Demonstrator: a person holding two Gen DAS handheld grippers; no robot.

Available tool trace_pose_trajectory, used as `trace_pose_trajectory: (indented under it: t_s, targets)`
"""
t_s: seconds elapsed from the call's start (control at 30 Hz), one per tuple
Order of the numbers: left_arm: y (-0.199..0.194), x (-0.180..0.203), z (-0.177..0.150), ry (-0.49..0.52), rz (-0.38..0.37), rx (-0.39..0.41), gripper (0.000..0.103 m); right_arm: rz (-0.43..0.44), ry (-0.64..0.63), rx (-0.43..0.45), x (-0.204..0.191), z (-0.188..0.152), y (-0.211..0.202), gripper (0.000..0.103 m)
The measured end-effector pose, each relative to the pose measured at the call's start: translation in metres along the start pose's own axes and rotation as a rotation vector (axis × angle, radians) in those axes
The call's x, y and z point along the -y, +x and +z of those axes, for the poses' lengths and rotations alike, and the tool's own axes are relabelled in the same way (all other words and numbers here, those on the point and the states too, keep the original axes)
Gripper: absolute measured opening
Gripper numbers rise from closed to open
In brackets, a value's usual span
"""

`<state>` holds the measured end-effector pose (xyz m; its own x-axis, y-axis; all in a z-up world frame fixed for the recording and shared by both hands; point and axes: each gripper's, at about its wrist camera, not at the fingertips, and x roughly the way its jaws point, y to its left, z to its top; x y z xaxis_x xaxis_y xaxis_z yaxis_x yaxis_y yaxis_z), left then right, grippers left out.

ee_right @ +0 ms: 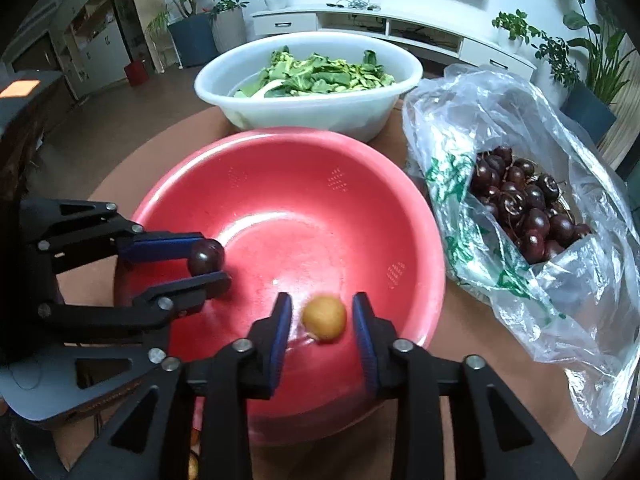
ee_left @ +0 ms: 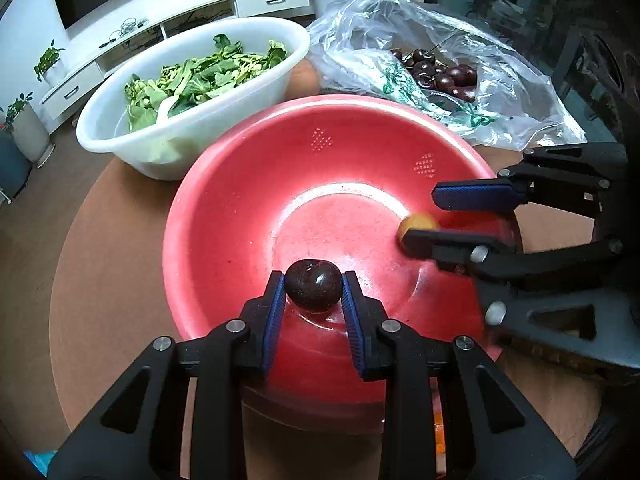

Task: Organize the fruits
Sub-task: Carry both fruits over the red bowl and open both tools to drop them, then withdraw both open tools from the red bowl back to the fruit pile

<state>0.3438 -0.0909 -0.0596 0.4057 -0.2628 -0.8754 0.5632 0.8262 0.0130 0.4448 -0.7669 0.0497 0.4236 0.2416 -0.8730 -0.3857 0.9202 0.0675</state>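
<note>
A big round red plastic bowl (ee_right: 280, 208) is being carried by the round brown worktop (ee_left: 100, 248). Behind it, a white plastic tub (ee_right: 308, 96) is being filled by green leafy vegetables (ee_right: 320, 72). Beside the red bowl, a heap of dark red cherries (ee_right: 524, 208) is being kept in a crinkly clear plastic bag (ee_right: 560, 280).

One dark red cherry (ee_left: 314, 286) is being squeezed between the blue pads of the left hand-held gripper (ee_left: 314, 296), low over the near side of the red bowl. The right hand-held gripper (ee_right: 322, 316) is being held wide apart around a small round yellow fruit (ee_right: 324, 317). The yellow fruit is not being touched by either pad, and it is looking blurry just inside the bowl.
</note>
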Motion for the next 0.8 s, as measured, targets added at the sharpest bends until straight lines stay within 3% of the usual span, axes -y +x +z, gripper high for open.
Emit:
trace_pose_trajectory:
  t_s: [0.17, 0.23, 0.3, 0.43, 0.57, 0.63, 0.8]
  targets:
    - [-0.003, 0.0, -0.001, 0.001, 0.002, 0.005, 0.03, 0.0, 0.0, 0.006, -0.001, 0.0, 0.0, 0.042]
    - [-0.007, -0.001, -0.001, -0.002, 0.011, 0.017, 0.047, 0.001, 0.004, 0.013, 0.0, 0.0, -0.002, 0.042]
    - [-0.01, -0.003, -0.002, -0.008, 0.01, 0.029, 0.058, -0.015, 0.012, 0.027, 0.003, -0.002, -0.011, 0.044]
    - [-0.022, -0.001, -0.003, -0.015, 0.01, 0.05, 0.066, -0.008, 0.035, 0.07, 0.007, -0.008, -0.035, 0.051]
    - [-0.052, -0.002, -0.013, -0.033, 0.011, 0.096, 0.066, 0.015, 0.052, 0.131, 0.009, -0.031, -0.075, 0.059]
    - [-0.074, -0.003, -0.024, -0.05, 0.007, 0.136, 0.074, 0.027, 0.076, 0.162, 0.009, -0.05, -0.096, 0.065]
    - [-0.129, -0.003, -0.072, -0.109, -0.019, 0.242, 0.078, 0.086, 0.115, 0.212, -0.006, -0.107, -0.133, 0.074]
